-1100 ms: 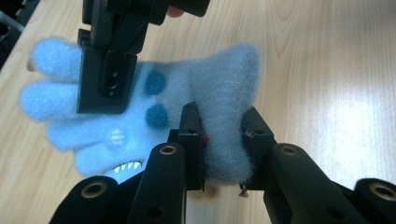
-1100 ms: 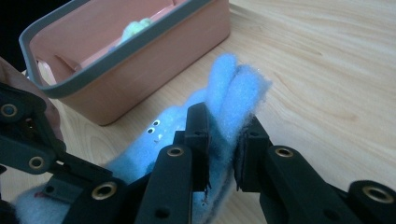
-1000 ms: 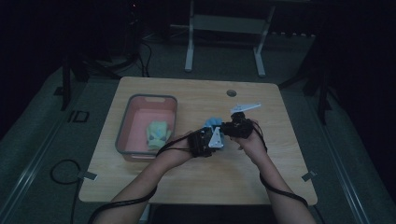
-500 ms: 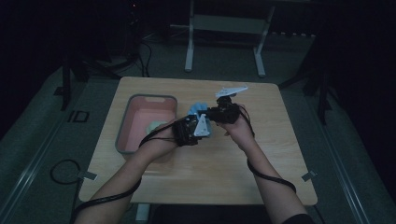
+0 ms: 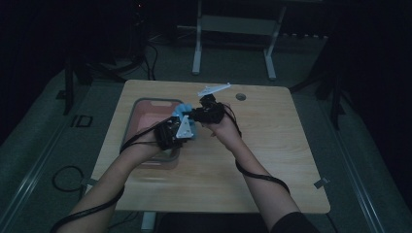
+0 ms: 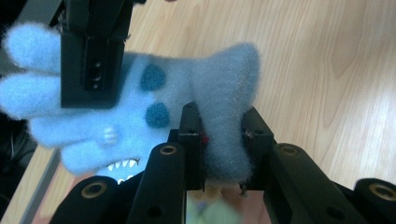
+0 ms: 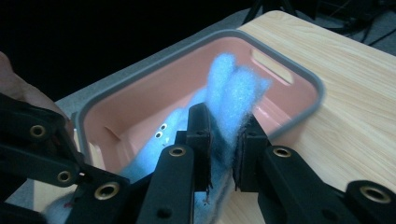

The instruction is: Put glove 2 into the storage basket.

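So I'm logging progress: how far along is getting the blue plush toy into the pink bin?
Done: both grippers, left and right, are shut on the blue plush toy, lifted off the table. In hand: it hangs at the pink bin. Left: lowering and releasing.

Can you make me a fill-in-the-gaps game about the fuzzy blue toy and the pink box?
1. The fuzzy toy held by both grippers is the colour ____.
2. The left gripper has its jaws ____ on the toy.
3. The pink box has a rim of the colour ____.
4. The box stands on a table made of ____.

Missing words: blue; shut; grey; wood
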A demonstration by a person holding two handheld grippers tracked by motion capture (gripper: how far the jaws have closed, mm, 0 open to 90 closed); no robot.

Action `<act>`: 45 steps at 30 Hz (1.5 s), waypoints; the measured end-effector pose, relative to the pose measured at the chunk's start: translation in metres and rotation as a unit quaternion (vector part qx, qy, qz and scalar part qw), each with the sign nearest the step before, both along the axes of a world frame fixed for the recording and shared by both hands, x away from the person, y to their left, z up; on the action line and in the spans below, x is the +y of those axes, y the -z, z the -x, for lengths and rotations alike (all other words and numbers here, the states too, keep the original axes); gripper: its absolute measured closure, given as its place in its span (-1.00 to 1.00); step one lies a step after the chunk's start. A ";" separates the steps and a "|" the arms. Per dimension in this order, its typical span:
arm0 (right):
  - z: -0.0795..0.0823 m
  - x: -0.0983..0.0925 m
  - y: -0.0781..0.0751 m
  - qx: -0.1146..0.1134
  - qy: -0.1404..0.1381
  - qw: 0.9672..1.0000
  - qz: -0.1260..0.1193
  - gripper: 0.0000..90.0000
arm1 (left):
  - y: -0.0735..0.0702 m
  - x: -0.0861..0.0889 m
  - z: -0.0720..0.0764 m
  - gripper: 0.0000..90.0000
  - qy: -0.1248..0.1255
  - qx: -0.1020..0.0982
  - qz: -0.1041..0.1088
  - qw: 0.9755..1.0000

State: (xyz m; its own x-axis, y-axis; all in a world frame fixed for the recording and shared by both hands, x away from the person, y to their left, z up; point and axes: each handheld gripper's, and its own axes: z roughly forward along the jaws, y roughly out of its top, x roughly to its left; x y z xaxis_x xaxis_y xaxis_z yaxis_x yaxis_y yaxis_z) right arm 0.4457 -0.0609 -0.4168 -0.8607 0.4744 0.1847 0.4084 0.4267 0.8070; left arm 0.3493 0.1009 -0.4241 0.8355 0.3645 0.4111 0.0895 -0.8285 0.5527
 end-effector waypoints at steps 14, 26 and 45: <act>-0.007 0.058 0.028 0.025 -0.022 0.999 -0.007 0.77 | 0.020 0.053 0.003 0.67 -0.029 0.023 -0.013 0.999; -0.015 0.066 0.063 0.063 -0.012 0.998 0.013 0.77 | 0.054 0.061 -0.010 0.67 -0.023 0.061 -0.019 0.998; -0.019 0.070 0.078 0.045 0.007 0.998 0.044 0.35 | 0.074 0.060 -0.025 0.41 -0.030 0.102 -0.036 0.994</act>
